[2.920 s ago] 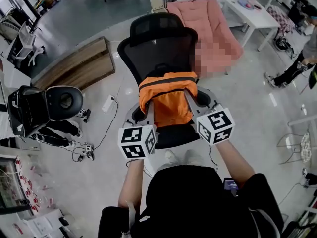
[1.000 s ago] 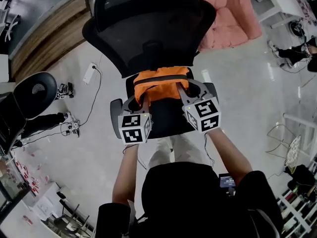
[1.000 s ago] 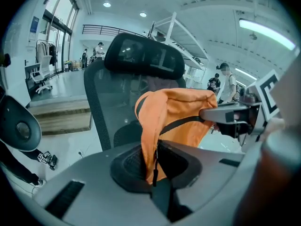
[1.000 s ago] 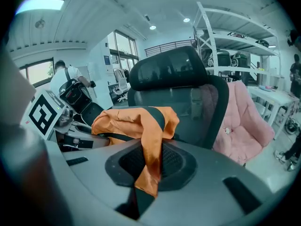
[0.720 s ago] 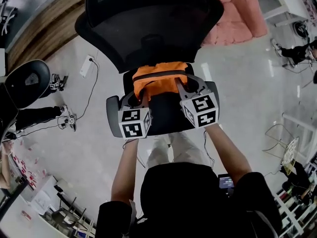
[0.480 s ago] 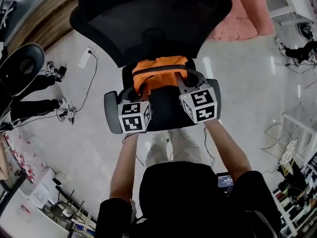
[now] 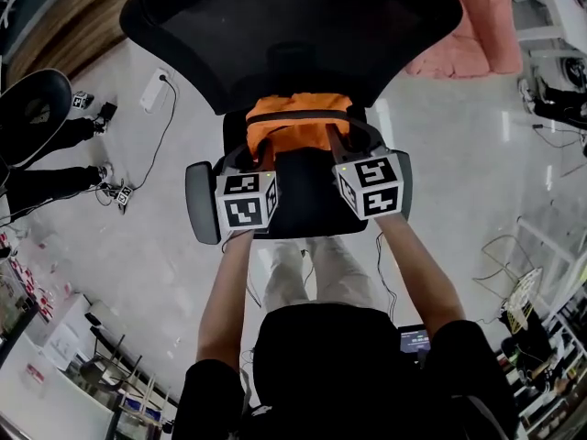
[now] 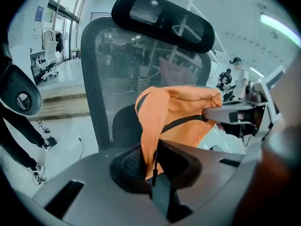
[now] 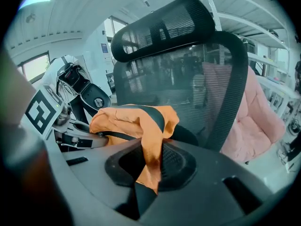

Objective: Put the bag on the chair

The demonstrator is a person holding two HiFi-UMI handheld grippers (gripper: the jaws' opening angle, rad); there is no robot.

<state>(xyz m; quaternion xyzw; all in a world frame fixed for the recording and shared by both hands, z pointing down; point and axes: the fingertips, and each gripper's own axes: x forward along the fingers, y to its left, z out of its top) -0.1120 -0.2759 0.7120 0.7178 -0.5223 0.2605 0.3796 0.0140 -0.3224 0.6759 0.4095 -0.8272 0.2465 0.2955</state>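
The left hand-held gripper (image 8: 153,159) and right hand-held gripper (image 9: 150,166) each clamp a fold of the orange bag (image 7: 298,126), held at the back of the office chair (image 7: 307,204) seat. The thin pinches may slip. Released unevenly, the bag could slump forward.

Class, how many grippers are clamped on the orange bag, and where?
2. The left gripper pinches the orange bag's left edge. The right gripper pinches its right edge. Both are in front of the black chair's backrest. None is hidden.

I note bright, even overhead light, glare streaks on the floor (image 7: 477,154), heavy fisheye vignetting in both gripper views, foreground soft.
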